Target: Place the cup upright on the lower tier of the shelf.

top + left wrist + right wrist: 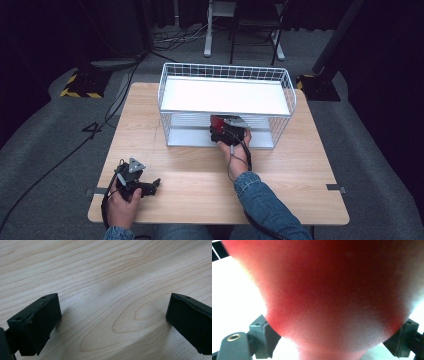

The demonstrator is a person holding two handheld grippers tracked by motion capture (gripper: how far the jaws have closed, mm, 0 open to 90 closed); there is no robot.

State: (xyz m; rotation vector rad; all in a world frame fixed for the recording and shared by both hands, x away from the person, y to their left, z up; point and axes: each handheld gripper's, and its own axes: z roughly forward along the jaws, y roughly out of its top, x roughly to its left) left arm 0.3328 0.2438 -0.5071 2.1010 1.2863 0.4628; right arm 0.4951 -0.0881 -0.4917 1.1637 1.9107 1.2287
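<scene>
A red object [218, 121] sits at the front of the lower level of a white wire rack [226, 67], just under its top shelf. My right gripper [221, 128] is shut on this red object. In the right gripper view the red object [332, 290] looms blurred and very close, and both jaws of the right gripper [336, 326] press its sides. My left gripper [154, 184] rests low over the wooden table [200, 175] at the front left, pointing right. In the left gripper view the left gripper [113, 300] stands open with bare wood [112, 270] between its jaws.
The rack stands at the back middle of the table, with a white top shelf [225, 95] and a lower shelf [190, 136]. Cables [75, 150] run over the grey floor at the left. Chair and desk legs [240, 35] stand behind the table.
</scene>
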